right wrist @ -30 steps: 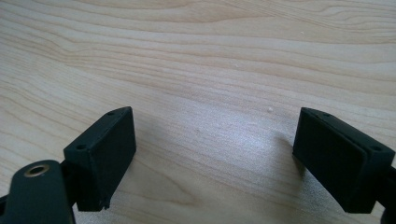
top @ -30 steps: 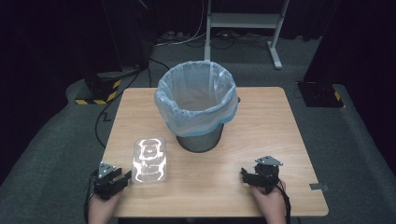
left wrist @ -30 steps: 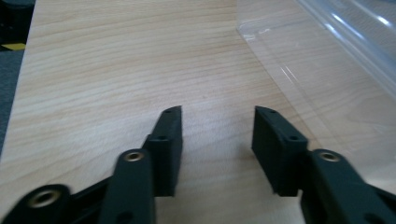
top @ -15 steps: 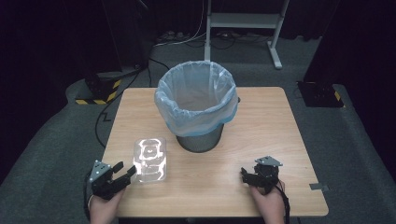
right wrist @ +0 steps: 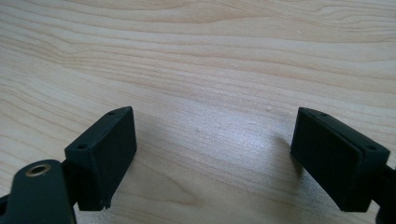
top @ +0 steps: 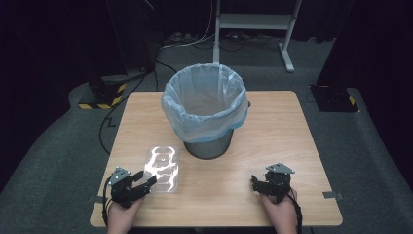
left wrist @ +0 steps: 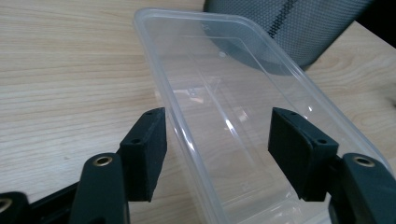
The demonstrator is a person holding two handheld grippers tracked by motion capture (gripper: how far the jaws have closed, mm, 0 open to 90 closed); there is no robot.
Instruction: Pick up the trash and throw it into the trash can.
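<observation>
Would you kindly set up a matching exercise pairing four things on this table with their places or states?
Things:
1. clear plastic container
2. mesh waste bin
3. left gripper
4. right gripper

States:
A. open over bare wood
B. lined with a pale blue bag
C. lying flat on the table, in front of the bin
D. open, one jaw outside the container's rim, one over its inside

Pairs: 1-C, 2-B, 3-D, 4-A

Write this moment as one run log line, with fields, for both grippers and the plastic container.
left gripper: open, jaws just opened, astride clear container rim | right gripper: open, over bare table | bin: upright
</observation>
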